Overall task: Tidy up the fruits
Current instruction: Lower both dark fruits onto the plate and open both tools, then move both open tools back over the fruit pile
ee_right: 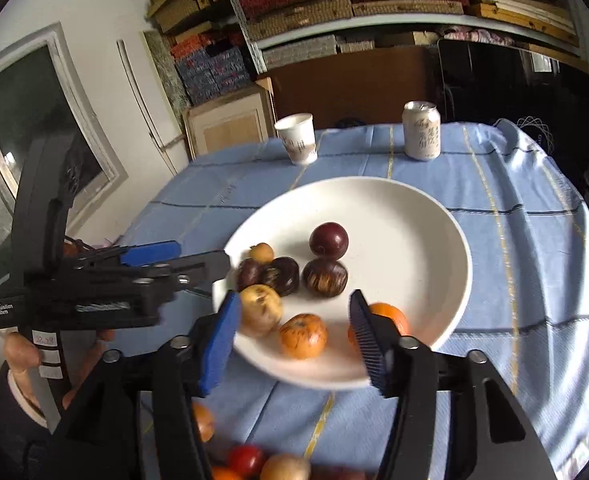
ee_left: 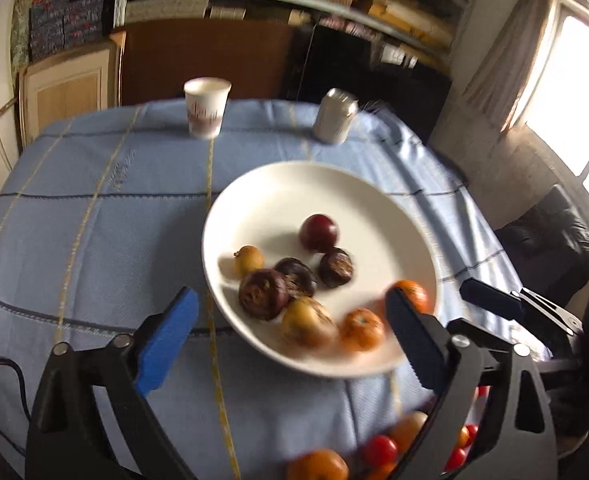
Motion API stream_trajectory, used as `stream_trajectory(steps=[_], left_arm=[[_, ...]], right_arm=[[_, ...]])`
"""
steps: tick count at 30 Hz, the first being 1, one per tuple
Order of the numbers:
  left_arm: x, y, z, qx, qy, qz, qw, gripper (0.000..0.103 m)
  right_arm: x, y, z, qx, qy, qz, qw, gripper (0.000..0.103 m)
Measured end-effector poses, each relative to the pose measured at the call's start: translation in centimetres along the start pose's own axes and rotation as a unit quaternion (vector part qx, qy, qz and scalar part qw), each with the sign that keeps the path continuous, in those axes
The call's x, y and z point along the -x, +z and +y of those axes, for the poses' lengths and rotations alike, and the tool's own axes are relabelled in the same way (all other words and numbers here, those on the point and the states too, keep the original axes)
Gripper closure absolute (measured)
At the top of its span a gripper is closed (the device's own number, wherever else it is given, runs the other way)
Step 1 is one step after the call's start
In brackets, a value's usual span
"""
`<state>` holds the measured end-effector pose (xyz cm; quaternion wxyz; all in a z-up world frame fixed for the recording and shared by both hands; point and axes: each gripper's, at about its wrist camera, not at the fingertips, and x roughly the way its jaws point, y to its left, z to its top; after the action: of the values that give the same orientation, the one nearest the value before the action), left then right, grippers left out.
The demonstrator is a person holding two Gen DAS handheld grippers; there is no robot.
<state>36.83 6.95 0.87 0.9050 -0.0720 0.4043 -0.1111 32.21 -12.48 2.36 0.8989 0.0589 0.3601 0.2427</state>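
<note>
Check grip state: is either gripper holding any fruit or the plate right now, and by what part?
Nothing is held. The left gripper and right gripper both stand open over the plate, pads off the fruit.

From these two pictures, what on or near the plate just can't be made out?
- Loose fruit pile near the table edge: cut off by the bottom edge and hidden behind the gripper frames in both views, so no count.
- Far orange fruit: right wrist view, half hidden by a finger.
- Paper cup print: left wrist view, motion blur.
- Can lettering: right wrist view, too small.
</note>
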Motion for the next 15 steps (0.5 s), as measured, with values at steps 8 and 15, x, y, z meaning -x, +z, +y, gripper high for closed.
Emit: stream_trajectory(steps=[8,15], left_arm=[[5.1,-8.7,-2.2,-0.019,-0.043,-0.02,0.9987,0.005],[6.1,-15.2,-4.3,-0.054,-0.032,-0.037,0.9974,0.005]], right_arm=[[9.2,-9.3,0.7,-0.003,-0.023,-0.031,0.999,0.011],[9.8,-15.7,0.6,0.006,-0.067,-0.01,0.998,0.012]])
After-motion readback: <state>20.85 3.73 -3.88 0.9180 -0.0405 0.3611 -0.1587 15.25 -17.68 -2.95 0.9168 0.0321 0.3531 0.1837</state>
